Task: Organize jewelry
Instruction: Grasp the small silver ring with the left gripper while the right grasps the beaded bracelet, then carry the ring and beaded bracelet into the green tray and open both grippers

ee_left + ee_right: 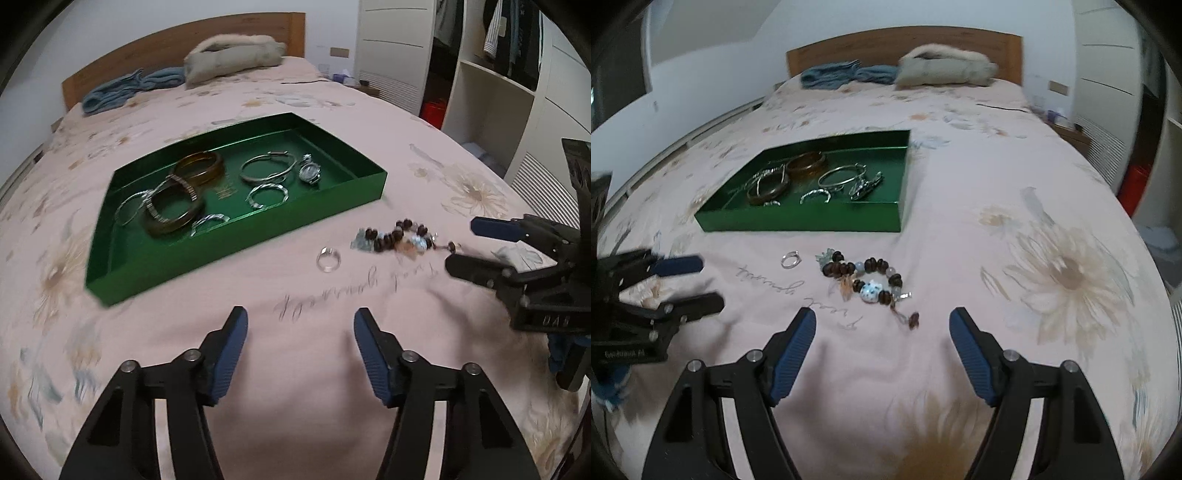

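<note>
Both grippers hang over the bed [960, 192] with jaws wide open, holding nothing. The green tray [258, 236] already has bangles and a watch. A ring [790, 259] and a bead bracelet [866, 277] lie on the bed just near of it. I think the right gripper [882, 328], closest to the bracelet, should grab it next.

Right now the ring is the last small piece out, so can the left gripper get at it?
Probably yes. The left gripper is open, the ring lies on bare bedspread just ahead, and nothing sits between them.
</note>
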